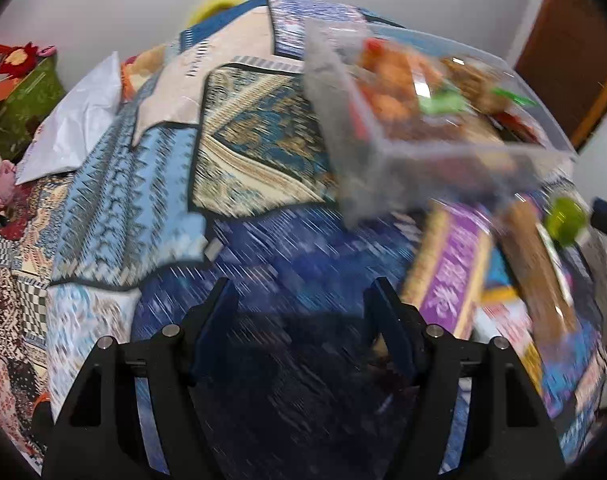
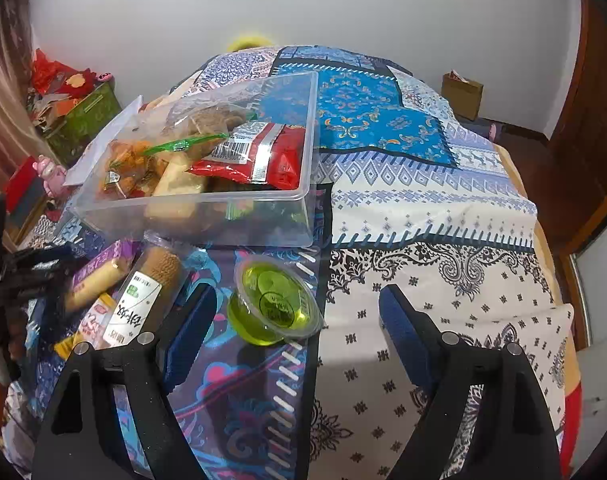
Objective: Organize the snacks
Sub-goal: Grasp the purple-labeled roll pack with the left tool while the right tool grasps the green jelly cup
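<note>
With our right gripper (image 2: 299, 320) wide and empty, we should straddle the green jelly cup (image 2: 273, 304) squarely, closing gently below its rim.

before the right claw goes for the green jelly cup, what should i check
1. Right claw open: ok, nothing between the pads.
2. Green jelly cup ahead of it, nearer the left pad: ok.
3. Cup lid sealed: cannot tell.
4. Clear bin has room: ok, space beside the red packet.
5. Left claw empty and open: ok.
6. Wrapped biscuits clear of the cup: ok, apart.
</note>
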`<state>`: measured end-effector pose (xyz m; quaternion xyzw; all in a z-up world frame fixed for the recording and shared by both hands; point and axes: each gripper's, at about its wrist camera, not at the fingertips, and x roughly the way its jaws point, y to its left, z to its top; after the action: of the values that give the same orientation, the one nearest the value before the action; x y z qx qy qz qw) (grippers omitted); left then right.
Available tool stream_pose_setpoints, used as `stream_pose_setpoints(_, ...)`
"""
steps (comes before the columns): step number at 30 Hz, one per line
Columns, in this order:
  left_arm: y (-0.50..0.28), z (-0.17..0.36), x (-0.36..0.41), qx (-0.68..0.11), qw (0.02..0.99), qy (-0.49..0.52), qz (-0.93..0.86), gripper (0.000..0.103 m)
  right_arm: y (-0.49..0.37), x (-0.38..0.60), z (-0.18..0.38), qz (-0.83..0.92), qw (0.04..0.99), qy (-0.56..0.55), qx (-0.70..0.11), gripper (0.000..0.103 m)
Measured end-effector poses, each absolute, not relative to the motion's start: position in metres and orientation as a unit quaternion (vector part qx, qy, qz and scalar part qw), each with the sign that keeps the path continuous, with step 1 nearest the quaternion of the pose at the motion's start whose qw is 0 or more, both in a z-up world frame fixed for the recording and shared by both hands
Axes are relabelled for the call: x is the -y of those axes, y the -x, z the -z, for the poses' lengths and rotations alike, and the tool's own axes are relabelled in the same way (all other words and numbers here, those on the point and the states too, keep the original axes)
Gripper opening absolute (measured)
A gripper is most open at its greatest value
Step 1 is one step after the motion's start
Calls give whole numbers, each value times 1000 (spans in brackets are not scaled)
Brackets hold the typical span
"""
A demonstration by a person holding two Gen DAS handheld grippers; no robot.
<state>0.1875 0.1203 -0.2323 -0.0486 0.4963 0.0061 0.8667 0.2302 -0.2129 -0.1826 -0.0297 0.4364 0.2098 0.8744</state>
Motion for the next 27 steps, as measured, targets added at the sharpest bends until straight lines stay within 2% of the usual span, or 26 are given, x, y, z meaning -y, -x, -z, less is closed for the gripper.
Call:
stream_pose_setpoints(4, -168, 226, -102, -488, 872, 26, -2, 69, -228, 216, 184, -207, 875, 25, -436, 81)
stream_pose_setpoints(12, -165, 201, -107, -461, 884, 79, 6, 69, -233, 210, 197, -216, 865, 20, -452, 81)
stream_pose_setpoints(18, -172, 200, -81, -459, 885, 72, 40, 69, -242, 205, 210, -224, 854, -6, -469, 81)
stream_pose_setpoints(22, -182, 211, -66, -472, 877, 71, 55, 69, -243, 199, 215, -231, 849, -3, -475, 74)
stream_pose_setpoints(25, -191, 219, -61, -480, 873, 72, 56, 69, -240, 196, 217, -230, 850, 7, -474, 61)
stream_pose_setpoints(27, -196, 225, -60, -485, 869, 78, 55, 68, -239, 195, 218, -231, 851, 8, -471, 57)
